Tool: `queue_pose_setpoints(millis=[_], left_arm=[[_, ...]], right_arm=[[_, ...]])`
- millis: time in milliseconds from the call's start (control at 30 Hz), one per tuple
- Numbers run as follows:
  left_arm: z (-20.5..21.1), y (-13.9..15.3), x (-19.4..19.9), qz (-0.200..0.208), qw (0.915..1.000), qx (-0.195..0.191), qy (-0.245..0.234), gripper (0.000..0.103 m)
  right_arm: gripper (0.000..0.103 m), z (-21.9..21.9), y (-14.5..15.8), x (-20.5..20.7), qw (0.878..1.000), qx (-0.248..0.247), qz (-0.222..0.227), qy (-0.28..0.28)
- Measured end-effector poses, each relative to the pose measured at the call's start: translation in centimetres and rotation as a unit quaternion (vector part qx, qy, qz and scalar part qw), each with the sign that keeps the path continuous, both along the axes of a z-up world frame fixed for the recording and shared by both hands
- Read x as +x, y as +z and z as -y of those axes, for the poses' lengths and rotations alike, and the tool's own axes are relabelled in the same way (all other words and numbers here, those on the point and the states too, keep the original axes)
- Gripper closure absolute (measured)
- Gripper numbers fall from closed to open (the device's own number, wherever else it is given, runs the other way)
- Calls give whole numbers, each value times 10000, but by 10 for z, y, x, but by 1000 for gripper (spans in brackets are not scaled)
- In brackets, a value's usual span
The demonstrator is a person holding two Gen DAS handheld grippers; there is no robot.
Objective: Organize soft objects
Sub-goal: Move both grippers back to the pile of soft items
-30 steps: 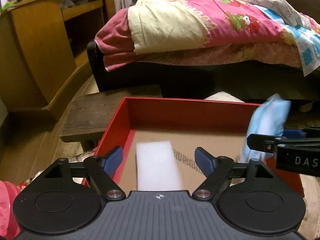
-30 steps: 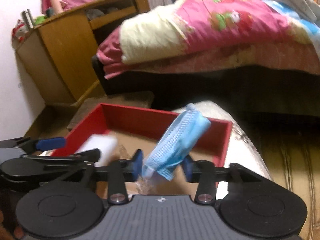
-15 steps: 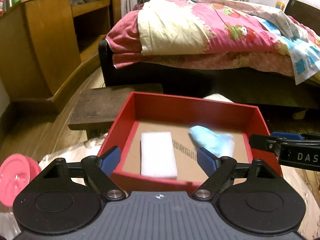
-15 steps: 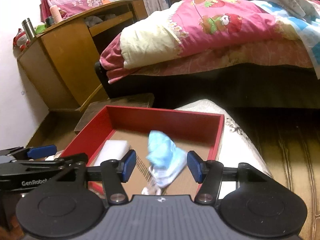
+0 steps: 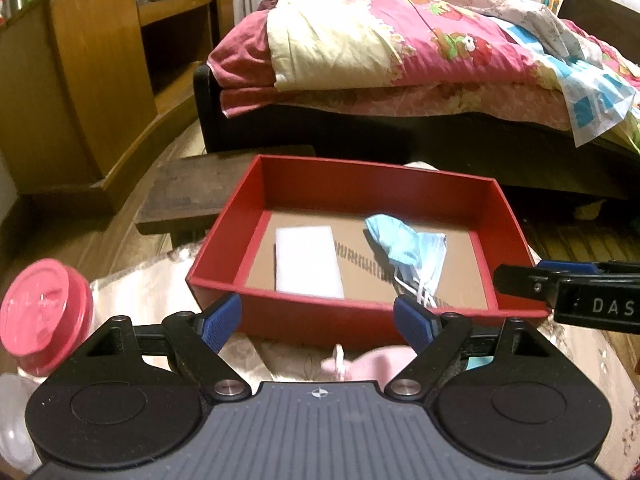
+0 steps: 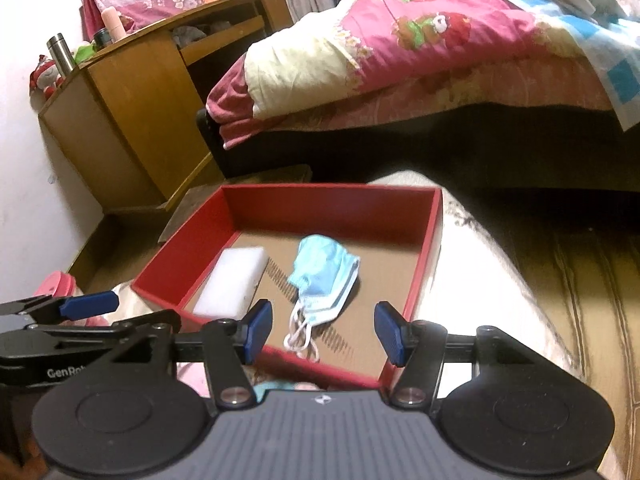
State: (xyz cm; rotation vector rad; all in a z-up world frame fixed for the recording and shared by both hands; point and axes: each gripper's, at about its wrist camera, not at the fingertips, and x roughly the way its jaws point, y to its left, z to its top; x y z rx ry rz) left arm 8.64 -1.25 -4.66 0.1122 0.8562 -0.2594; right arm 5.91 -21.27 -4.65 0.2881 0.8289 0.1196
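Note:
A red box [image 5: 352,172] [image 6: 428,264] with a brown cardboard floor stands on a cream cloth. Inside lie a white sponge block [image 5: 308,262] [image 6: 232,284] on the left and a crumpled blue face mask [image 5: 408,244] [image 6: 324,276] on the right. My left gripper [image 5: 318,322] is open and empty, just in front of the box's near wall. My right gripper [image 6: 324,330] is open and empty above the box's near edge, over the mask's ear loops. A pink soft object [image 5: 376,364] lies on the cloth under the left gripper.
A pink-lidded container [image 5: 44,316] stands at the left. A dark wooden stool [image 5: 192,196] is behind the box. A bed with a pink quilt [image 5: 400,48] is beyond, and a wooden shelf unit [image 5: 100,72] at the left.
The right gripper opened and let the blue mask drop into the box. Both grippers drew back toward me from the box.

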Motion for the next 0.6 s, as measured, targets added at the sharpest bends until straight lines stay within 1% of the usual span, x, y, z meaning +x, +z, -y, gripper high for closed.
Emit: queue_pose_setpoints(millis=[100,200,300,400,500,600], left_arm=[[-3,-1,-9,-58,10000,1,-20,22],[-8,-1,-19,-117,9999,-84,-15,22],[-15,0,-26,-210,9995,-231,25,22],[-21,3,-36,-251,9991,-327,46,22],[-30,6,-53,-302,9985,-450,48,22],[-39,10,-75,-368,9976,-584,-41,22]], right_arm=[[73,-5,-2,-7,10000,20,-51,77],[72,-13,-6,-13,9996,13,-129,255],[71,-26,-5,-22,9984,-210,-64,525],[71,-36,-6,-30,9971,-226,-91,727],[71,-43,-7,-41,9953,-245,-95,929],[71,-47,-9,-50,9942,-321,-115,1017]])
